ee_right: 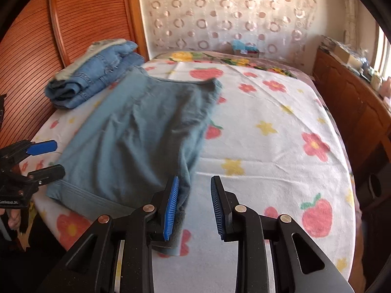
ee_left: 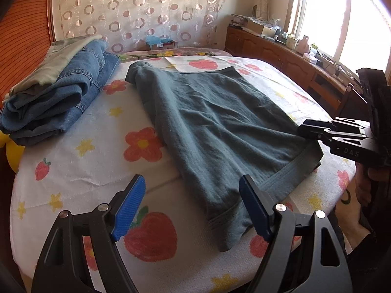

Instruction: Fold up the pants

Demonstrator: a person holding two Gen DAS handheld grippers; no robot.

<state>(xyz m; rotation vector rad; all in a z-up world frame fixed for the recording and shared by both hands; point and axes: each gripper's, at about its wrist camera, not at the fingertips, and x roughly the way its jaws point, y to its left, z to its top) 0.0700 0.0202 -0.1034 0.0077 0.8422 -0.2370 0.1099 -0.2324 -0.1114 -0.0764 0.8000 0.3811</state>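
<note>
Grey-green pants (ee_left: 220, 122) lie flat on the flowered bed cover, waistband toward me and leg ends at the far side. My left gripper (ee_left: 192, 177) hovers open and wide over the near left corner of the waistband, its blue pads (ee_left: 129, 207) clear of the cloth. My right gripper (ee_right: 194, 178) is open with a narrower gap that holds nothing; the pants (ee_right: 136, 134) end just left of its left pad (ee_right: 171, 207). In the left wrist view the right gripper (ee_left: 301, 128) sits at the waistband's right corner. The right wrist view shows the left gripper (ee_right: 58, 157) at the left edge.
A pile of folded blue jeans (ee_left: 61, 92) with a pale garment on top sits at the bed's far left corner. The white cover (ee_right: 268, 134) with flowers and strawberries stretches right of the pants. A wooden cabinet (ee_right: 354, 102) with clutter runs along the right wall under the window.
</note>
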